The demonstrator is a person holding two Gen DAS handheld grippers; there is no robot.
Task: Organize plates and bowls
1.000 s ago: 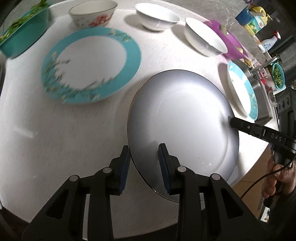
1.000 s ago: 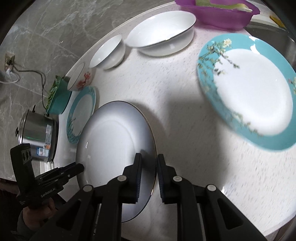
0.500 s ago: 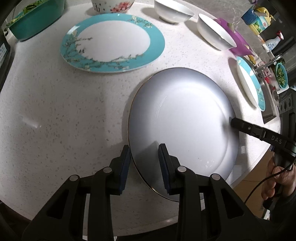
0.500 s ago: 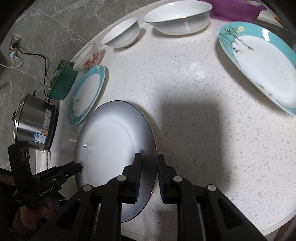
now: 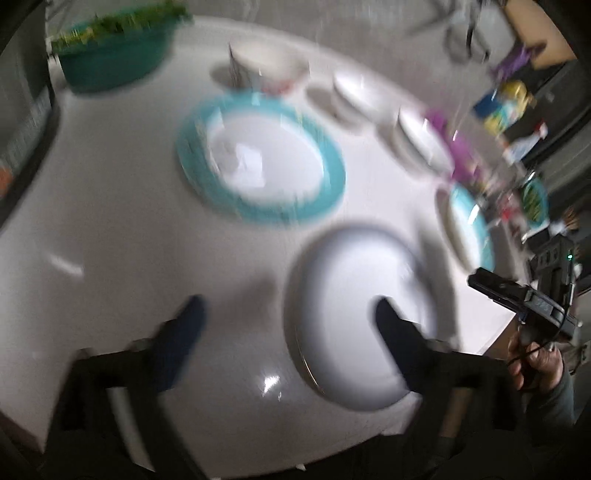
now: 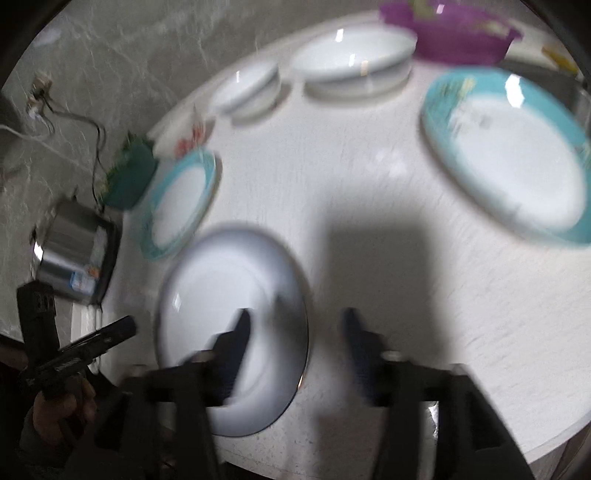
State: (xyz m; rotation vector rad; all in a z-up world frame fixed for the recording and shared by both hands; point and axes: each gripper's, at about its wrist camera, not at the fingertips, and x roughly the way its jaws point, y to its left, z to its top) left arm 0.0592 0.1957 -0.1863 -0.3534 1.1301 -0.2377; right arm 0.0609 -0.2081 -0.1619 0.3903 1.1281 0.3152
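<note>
Both views are motion-blurred. A large white plate [image 5: 354, 314] lies on the white table near its front edge; it also shows in the right wrist view [image 6: 229, 317]. My left gripper [image 5: 288, 317] is open wide, one finger over the plate's near part, the other on bare table. My right gripper [image 6: 295, 332] is open wide, its left finger over the plate's rim. A teal-rimmed plate [image 5: 262, 162] lies behind, seen also in the right wrist view [image 6: 181, 203]. A second teal-rimmed plate [image 6: 509, 155] lies to the right [image 5: 469, 229]. Three bowls [image 5: 269, 70] [image 5: 354, 96] [image 5: 424, 140] stand at the back.
A teal basin of greens [image 5: 114, 55] stands at the back left, a purple basin [image 6: 450, 33] at the back right. A steel pot [image 6: 74, 254] stands off the table's left. Bottles and clutter [image 5: 506, 103] crowd the far right by the sink.
Both grippers have opened wide and let go of the white plate, which now lies on the table. Both cameras have pulled back and are moving fast.
</note>
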